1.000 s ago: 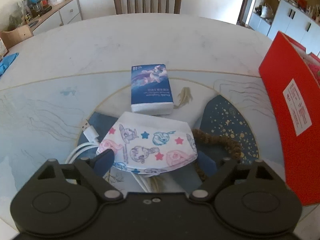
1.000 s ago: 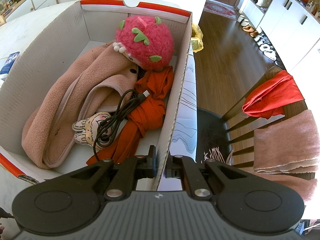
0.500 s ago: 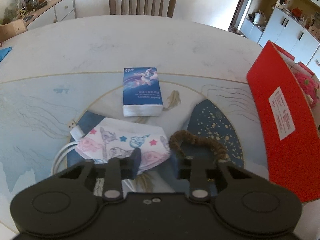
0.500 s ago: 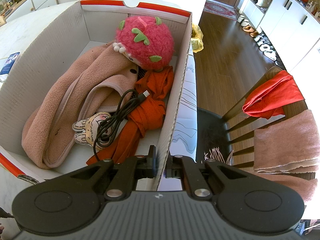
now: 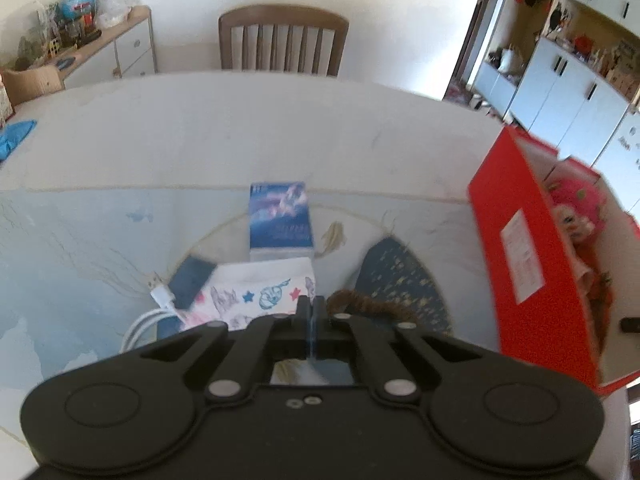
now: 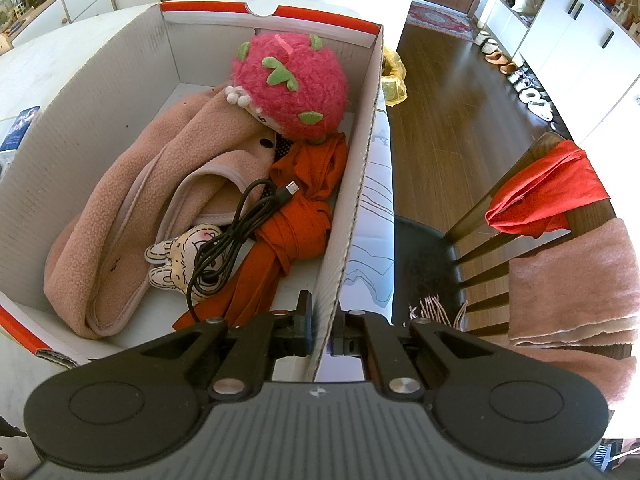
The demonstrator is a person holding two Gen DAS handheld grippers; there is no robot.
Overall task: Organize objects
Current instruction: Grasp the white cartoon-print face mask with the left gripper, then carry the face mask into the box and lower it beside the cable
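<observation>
Since the earlier frame, the left gripper (image 5: 313,307) has narrowed its fingers onto the cartoon-print face mask (image 5: 256,294), apparently pinching its near edge, though motion blur hides the contact. That mask lies at lower centre, over a white cable (image 5: 149,318), just below the blue tissue pack (image 5: 280,216). At right stands the red box (image 5: 510,248). The right gripper (image 6: 321,322) stays clamped on the box's side wall (image 6: 352,200), with a pink plush (image 6: 290,80), black cable (image 6: 236,232) and orange cloth (image 6: 304,208) inside.
</observation>
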